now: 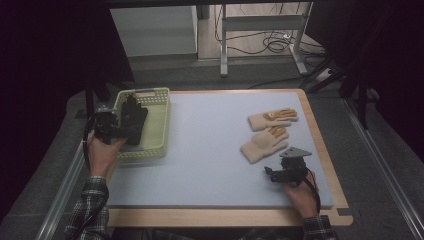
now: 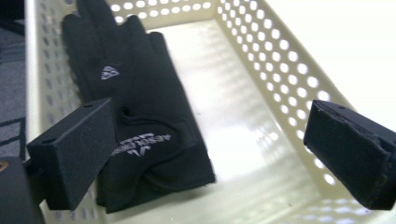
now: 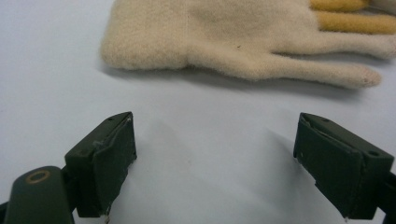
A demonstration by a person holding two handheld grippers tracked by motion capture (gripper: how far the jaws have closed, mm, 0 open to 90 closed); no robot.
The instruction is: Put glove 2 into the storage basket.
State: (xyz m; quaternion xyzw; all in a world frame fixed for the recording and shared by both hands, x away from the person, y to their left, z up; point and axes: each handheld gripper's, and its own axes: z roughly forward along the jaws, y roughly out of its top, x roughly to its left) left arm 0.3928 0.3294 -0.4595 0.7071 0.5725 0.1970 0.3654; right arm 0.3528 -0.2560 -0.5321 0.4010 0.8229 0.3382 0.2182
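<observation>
Left gripper: jaws wide apart above the basket at the tabletop's left edge, holding nothing
Black glove: lying inside the basket
Right gripper: jaws wide, empty, just short of the cream glove near the right edge

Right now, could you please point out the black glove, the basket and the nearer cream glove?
black glove [image 2: 140,93], left gripper view, back of the hand.
basket [image 2: 280,70], left gripper view, perforated side wall.
nearer cream glove [image 1: 260,145], high view, palm.

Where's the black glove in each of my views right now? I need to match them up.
High view: black glove at left, inside the green basket.
Left gripper view: glove at left, on the basket floor between the open jaws, nearer the left one.
Right gripper view: not in it.
Shared landmark: the basket's perforated wall.
</observation>
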